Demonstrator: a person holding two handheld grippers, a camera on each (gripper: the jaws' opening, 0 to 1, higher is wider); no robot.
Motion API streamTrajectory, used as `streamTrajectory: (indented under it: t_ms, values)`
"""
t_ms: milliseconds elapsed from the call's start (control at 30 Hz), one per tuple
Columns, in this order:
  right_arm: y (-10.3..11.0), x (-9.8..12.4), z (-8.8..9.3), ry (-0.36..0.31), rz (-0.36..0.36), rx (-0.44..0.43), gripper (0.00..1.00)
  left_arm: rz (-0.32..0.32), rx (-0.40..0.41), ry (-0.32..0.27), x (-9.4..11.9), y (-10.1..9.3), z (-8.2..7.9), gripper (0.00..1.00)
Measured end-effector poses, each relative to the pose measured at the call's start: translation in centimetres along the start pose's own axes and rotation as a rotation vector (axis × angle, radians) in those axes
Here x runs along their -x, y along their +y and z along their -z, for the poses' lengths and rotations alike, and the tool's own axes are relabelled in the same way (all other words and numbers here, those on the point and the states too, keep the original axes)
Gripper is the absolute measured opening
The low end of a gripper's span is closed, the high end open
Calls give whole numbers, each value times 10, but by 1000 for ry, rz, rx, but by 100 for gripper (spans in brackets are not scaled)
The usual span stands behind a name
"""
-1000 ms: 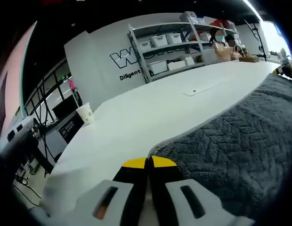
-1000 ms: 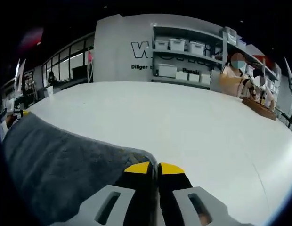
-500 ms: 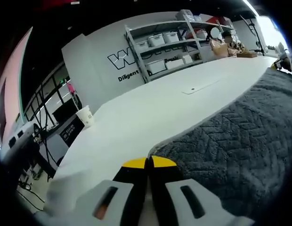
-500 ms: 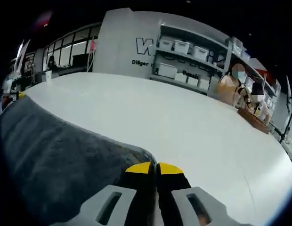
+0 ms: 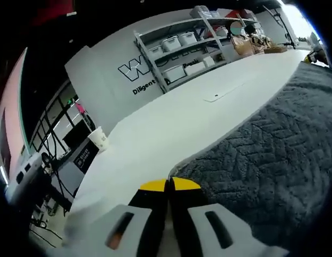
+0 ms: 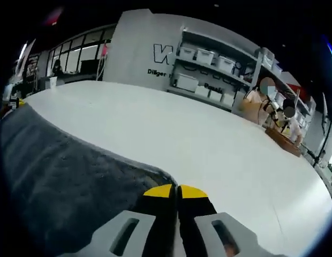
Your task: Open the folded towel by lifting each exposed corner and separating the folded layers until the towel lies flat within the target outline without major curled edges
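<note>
While both of your grippers pinch a corner of the grey towel (image 5: 268,144), you hold it stretched between them over the white table (image 5: 171,123). The left gripper (image 5: 169,186) has its yellow-tipped jaws pressed together at the towel's near corner, the cloth running off to the right of the left gripper view. In the right gripper view the right gripper (image 6: 175,191) is likewise closed at a corner, the towel (image 6: 59,176) spreading away to the left. Whether a fold of cloth truly sits between each pair of tips is hard to see, but the taut edge suggests it does.

To do this step well, I judge you should keep even tension between the two corners, lower them together, and draw the cloth out so no edge curls under. No target outline is visible to me, so check the placement before you release.

On the back wall beside the shelving (image 5: 182,48) a large logo begins with "W", and smaller lettering beneath reads "Diligent" before the shelves cut it off. A paper cup (image 5: 99,139) stands at the table's far edge.
</note>
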State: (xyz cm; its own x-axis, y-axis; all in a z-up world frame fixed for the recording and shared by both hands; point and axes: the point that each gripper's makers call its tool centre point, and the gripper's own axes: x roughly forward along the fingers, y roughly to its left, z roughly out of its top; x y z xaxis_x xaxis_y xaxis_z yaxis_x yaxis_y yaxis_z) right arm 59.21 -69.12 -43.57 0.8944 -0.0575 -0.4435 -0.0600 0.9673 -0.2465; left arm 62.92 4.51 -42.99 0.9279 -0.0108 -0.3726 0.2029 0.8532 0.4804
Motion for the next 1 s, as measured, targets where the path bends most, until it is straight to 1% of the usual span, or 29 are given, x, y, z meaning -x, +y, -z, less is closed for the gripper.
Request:
streamTrajectory:
  t_ms: [67, 300, 600, 867, 1000]
  values:
    - [0, 1, 0, -2, 4, 3, 0, -9, -35, 5, 1, -1, 0, 1]
    - [-3, 1, -4, -18, 16, 19, 0, -24, -76, 13, 2, 1, 0, 1]
    - [-4, 3, -8, -33, 34, 46, 0, -43, -164, 30, 4, 1, 0, 1]
    - [-4, 2, -9, -35, 40, 68, 0, -50, -164, 39, 3, 5, 2, 1]
    - [-4, 1, -9, -34, 42, 78, 0, -59, -189, 45, 3, 5, 2, 1]
